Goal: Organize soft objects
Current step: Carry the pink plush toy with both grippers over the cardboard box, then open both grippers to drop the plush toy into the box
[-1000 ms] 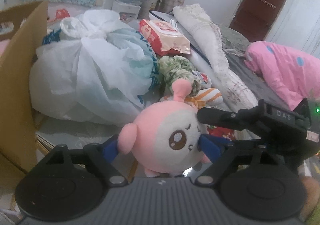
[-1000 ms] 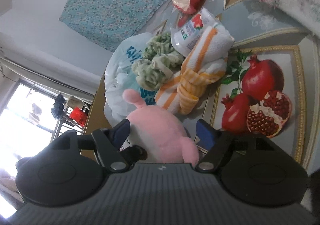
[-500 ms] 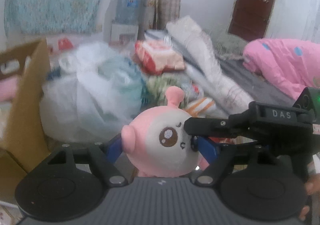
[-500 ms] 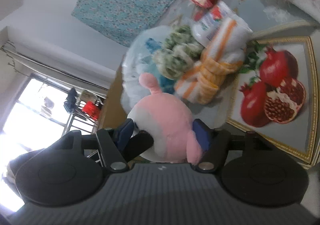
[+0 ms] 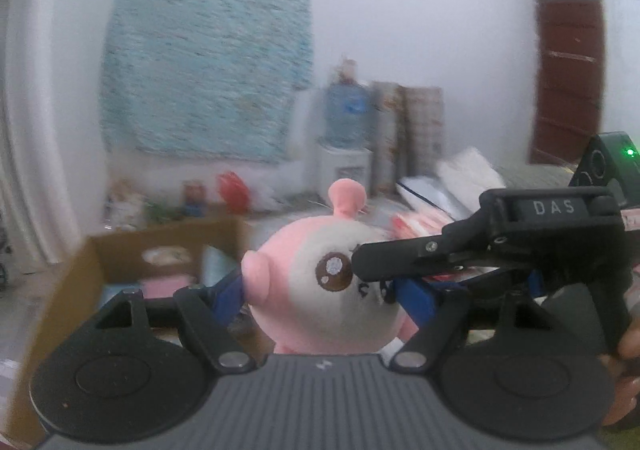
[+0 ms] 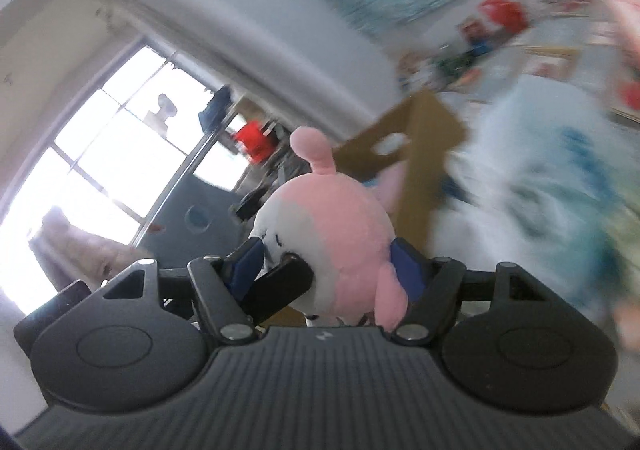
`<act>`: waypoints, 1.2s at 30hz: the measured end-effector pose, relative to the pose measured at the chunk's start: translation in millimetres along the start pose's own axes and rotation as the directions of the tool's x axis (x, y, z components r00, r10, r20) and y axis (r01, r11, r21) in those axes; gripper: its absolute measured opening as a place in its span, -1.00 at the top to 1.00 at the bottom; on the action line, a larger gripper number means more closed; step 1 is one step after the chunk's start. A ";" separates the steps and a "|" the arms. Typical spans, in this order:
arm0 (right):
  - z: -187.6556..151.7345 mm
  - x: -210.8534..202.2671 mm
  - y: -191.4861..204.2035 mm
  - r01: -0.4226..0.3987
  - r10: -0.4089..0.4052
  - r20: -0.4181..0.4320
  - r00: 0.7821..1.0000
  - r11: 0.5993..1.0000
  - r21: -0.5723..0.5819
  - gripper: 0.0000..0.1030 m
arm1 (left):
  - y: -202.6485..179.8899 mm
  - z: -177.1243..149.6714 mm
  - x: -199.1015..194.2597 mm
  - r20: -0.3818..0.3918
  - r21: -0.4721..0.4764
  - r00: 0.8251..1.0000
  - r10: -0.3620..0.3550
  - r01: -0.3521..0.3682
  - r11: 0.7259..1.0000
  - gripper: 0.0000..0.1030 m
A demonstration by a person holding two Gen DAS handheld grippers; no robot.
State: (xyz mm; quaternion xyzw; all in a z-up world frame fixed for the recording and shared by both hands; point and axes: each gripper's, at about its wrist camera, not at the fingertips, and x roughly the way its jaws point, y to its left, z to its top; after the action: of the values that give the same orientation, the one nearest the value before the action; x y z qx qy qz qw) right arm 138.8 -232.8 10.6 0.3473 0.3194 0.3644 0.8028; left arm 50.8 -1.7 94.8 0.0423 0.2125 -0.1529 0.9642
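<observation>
My left tongs [image 5: 318, 292] pinch the round pink-and-white plush toy [image 5: 320, 290] between their blue pads, one pad against its pink ear side, the other against its face side near the stitched mouth. The toy sits just ahead of the tongs' grey body, its face turned toward my right, its single pink antenna standing straight up.

My right tongs [image 6: 326, 264] hold the same plush toy [image 6: 332, 234] from the other side: one blue pad lies at the white face edge, the other against the pink back by the little arm. Their jaws are easing apart at this moment, with the toy between them and both pads touching it. From the left wrist view, one black finger of the right tongs [image 5: 404, 260] crosses in from my right and presses across the toy's face beside its brown eye. From the right wrist view, a black finger of the left tongs [image 6: 280, 286] pokes in at the toy's face on the lower left.

Beyond the toy, lower and to the left of my left tongs, an open cardboard box [image 5: 92, 262] stands with pink and pale things inside. Further off, blurred, a water bottle [image 5: 347, 114] stands on a dispenser against the wall, under a blue floral cloth [image 5: 208, 66].
</observation>
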 end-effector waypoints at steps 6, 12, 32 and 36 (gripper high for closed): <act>39.5 81.4 22.6 -0.025 0.022 -0.118 0.993 0.999 -0.021 -0.54 | 68.1 13.1 26.9 -0.082 -0.139 0.995 0.054 -0.066 0.988 -0.56; 45.3 143.3 16.3 0.082 -0.092 -0.191 0.977 0.995 -0.060 -0.54 | 134.3 -11.0 76.7 -0.239 -0.386 0.967 -0.089 -0.011 0.922 -0.56; 48.2 154.6 -15.9 0.112 -0.124 -0.135 0.983 0.990 -0.087 -0.51 | 183.6 -51.6 144.2 -0.433 -0.524 0.887 -0.160 -0.103 0.846 -0.42; 49.5 135.9 -9.7 0.060 -0.069 -0.115 0.991 0.995 -0.083 -0.54 | 178.7 -39.6 127.9 -0.395 -0.489 0.914 -0.089 -0.127 0.863 -0.49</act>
State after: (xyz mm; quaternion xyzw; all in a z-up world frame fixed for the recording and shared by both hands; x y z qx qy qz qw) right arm 252.2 -144.0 -4.9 0.2826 0.3627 0.3704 0.8071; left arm 201.4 138.4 7.8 -0.1785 0.4393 -0.0701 0.8776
